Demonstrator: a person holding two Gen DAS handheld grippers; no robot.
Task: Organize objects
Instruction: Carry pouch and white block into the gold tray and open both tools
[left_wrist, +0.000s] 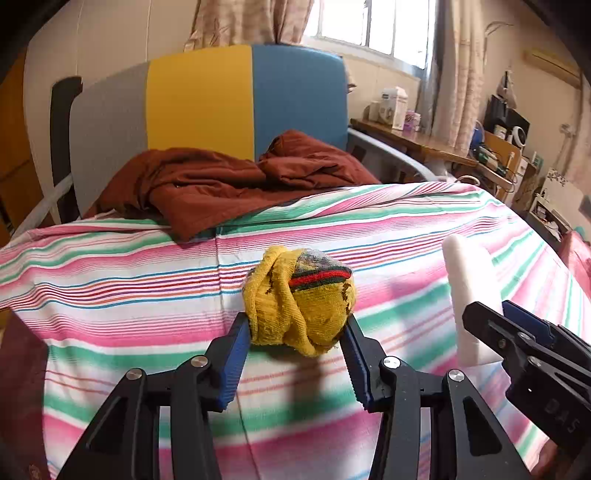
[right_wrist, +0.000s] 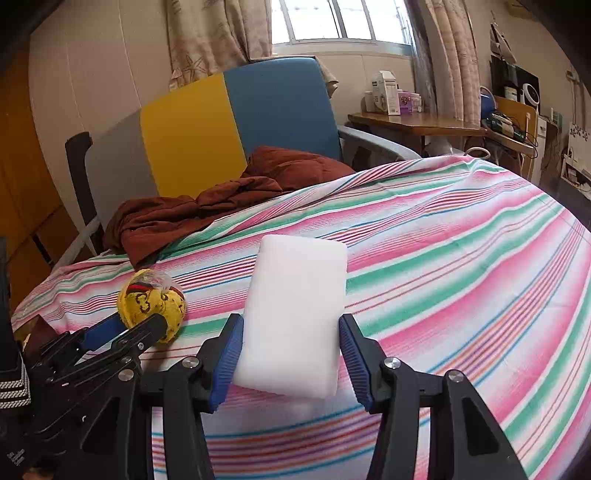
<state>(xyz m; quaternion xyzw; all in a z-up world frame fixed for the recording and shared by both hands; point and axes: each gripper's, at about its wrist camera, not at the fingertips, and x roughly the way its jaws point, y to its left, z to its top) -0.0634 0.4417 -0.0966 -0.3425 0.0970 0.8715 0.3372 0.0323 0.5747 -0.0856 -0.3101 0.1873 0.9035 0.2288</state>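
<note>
Striped bedsheet (left_wrist: 406, 229) in pink, green and white covered the bed, with a rust-brown garment (left_wrist: 207, 184) crumpled toward the tricolour headboard (left_wrist: 199, 99). Nearer than that garment, the left gripper (left_wrist: 295, 332) pinched a balled yellow sock (left_wrist: 299, 306) between its blue fingers (left_wrist: 240, 339), both pads pressing the bundle's sides; the ball was lifted just above the sheet, casting a shadow beneath. Beside the sock, away from the garment's side, the right gripper (right_wrist: 291, 343) clasped a white foam block (right_wrist: 295, 310) at its near end, fingers (right_wrist: 231, 343) against its long edges. The block's long axis ran forward along the fingers, toward the headboard, its far end tilted upward.
</note>
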